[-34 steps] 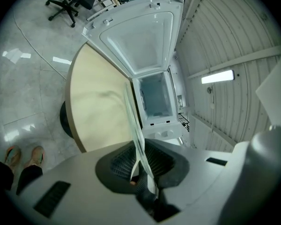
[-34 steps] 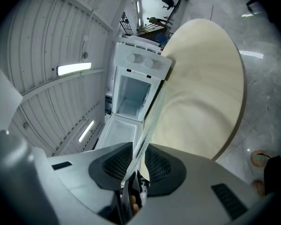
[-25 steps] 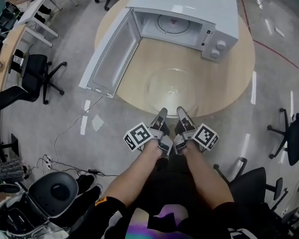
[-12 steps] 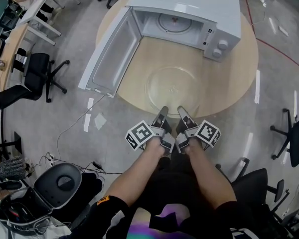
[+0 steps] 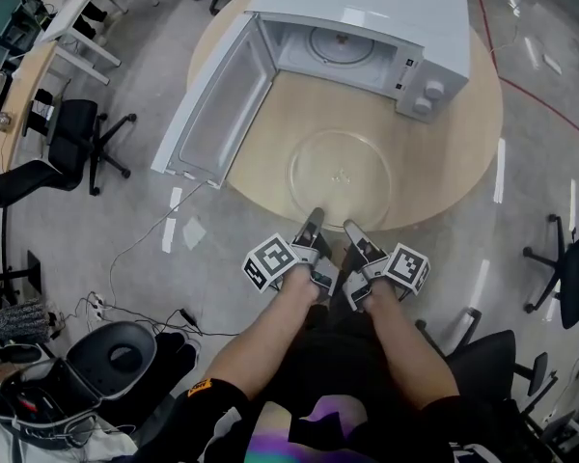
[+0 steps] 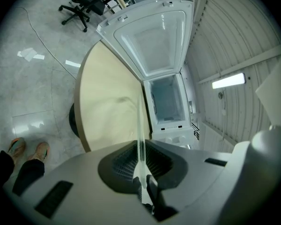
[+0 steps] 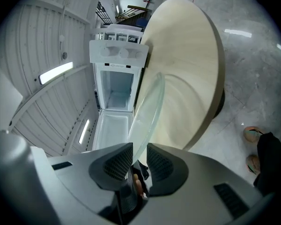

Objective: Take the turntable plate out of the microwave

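Note:
The clear glass turntable plate (image 5: 340, 177) lies on the round wooden table (image 5: 444, 143), in front of the white microwave (image 5: 367, 27), whose door (image 5: 217, 104) hangs open to the left. Both grippers are at the plate's near rim. My left gripper (image 5: 314, 222) has the rim between its pads and its jaws are closing. In the left gripper view the plate (image 6: 140, 125) runs edge-on into the left gripper (image 6: 140, 153). My right gripper (image 5: 351, 230) grips the rim just to the right. The plate (image 7: 150, 111) slants into the right gripper (image 7: 139, 156).
A roller ring (image 5: 340, 44) sits on the microwave's floor. Office chairs (image 5: 77, 143) stand on the left and another chair (image 5: 569, 258) on the right. A cable (image 5: 135, 249) trails over the grey floor. The person's shoes (image 6: 28, 149) are below the table edge.
Both grippers stay at the plate's near rim, and the right one has rolled a little. The plate keeps its place on the table.

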Action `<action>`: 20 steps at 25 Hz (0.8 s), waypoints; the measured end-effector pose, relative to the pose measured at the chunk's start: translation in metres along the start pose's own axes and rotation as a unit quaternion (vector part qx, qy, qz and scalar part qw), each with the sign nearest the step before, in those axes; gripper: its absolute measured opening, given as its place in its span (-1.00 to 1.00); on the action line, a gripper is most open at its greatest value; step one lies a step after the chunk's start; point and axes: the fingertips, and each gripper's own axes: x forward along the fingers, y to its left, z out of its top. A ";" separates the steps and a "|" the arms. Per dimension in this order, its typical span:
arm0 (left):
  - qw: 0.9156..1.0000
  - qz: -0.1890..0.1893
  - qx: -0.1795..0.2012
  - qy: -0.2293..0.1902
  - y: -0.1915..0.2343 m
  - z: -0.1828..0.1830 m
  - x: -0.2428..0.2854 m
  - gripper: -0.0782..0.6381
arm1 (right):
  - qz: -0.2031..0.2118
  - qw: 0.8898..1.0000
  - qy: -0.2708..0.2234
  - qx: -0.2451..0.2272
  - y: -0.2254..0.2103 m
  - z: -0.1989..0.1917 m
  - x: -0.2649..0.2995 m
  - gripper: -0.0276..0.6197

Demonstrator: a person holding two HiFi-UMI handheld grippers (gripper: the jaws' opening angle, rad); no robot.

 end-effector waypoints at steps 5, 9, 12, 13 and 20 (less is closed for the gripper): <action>1.000 0.003 0.007 -0.006 0.003 0.007 0.002 -0.58 | 0.007 1.000 -0.010 0.008 -0.001 -0.007 -0.007 -0.67; 1.000 0.002 0.010 0.000 0.007 0.005 0.004 -0.58 | 0.009 1.000 -0.014 0.001 -0.002 -0.002 -0.003 -0.67; 1.000 0.005 0.015 0.008 0.011 0.004 0.006 -0.58 | -0.010 0.999 -0.026 0.017 -0.008 -0.001 -0.006 -0.71; 1.000 0.007 0.018 0.010 0.013 0.005 0.007 -0.58 | -0.010 0.999 -0.029 0.020 -0.009 -0.002 -0.006 -0.72; 0.998 0.024 0.047 0.039 0.021 0.005 0.011 -0.52 | 0.000 0.999 -0.037 0.015 -0.007 0.000 -0.001 -0.75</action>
